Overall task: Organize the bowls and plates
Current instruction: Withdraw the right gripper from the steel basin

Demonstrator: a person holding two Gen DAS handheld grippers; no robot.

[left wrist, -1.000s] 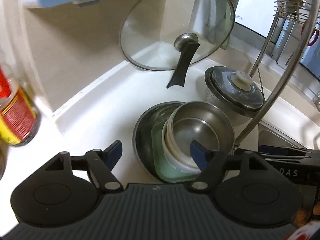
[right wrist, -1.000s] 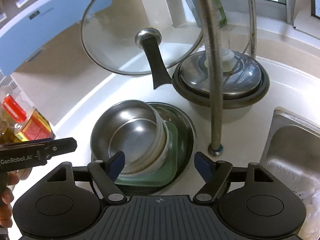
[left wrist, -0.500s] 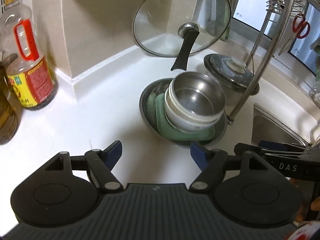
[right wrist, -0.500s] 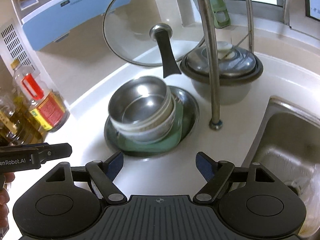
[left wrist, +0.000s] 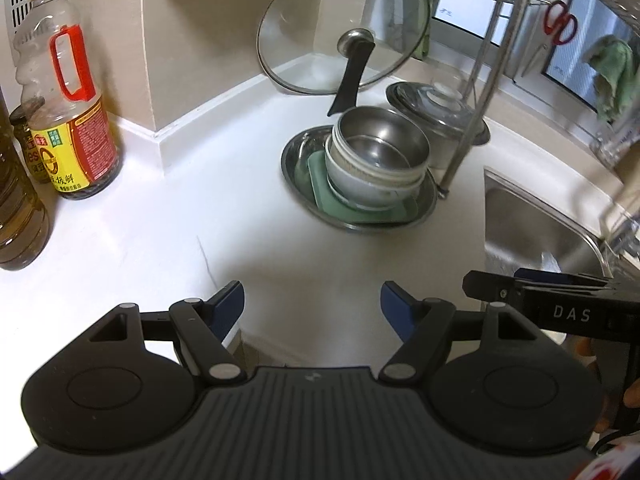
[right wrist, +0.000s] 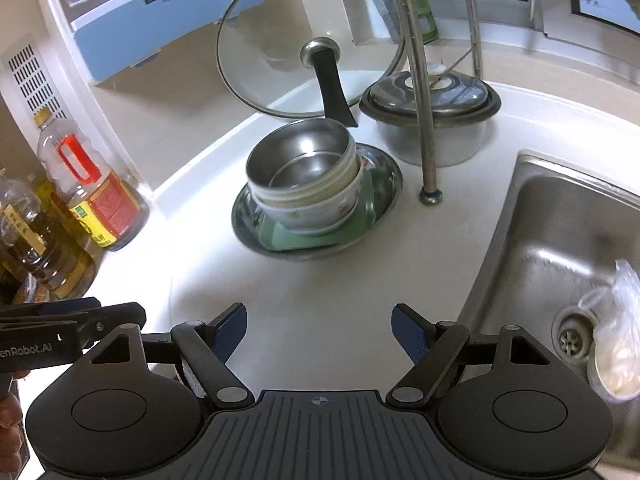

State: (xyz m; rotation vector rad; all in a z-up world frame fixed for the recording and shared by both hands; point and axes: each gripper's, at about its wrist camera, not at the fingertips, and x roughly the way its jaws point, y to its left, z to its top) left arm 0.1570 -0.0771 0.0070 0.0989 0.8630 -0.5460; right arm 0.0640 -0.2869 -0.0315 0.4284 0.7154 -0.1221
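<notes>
At nine to ten o'clock in the left wrist view, the oil bottle with a red handle (left wrist: 70, 120) stands against the wall corner, darker bottles beside it at the table's (left wrist: 240, 248) left edge. From there a broad bare stretch of table runs to the centre. The left tongs (left wrist: 312, 306) hang over it, spread wide and empty, their near side past the table's front edge. At twelve to one o'clock sits the stack: a steel bowl (left wrist: 380, 144) nested in a white bowl (left wrist: 360, 188), on a green plate (left wrist: 332, 200), inside a shallow steel dish (left wrist: 296, 160). Behind it leans a glass lid (left wrist: 344, 24); just right stand a covered pot (left wrist: 436, 104) and a rack post (left wrist: 468, 120). At three o'clock the sink (left wrist: 532, 216) rim borders the table. The right tongs (right wrist: 320, 326) are likewise wide apart, holding nothing, above bare table well short of the stack.
</notes>
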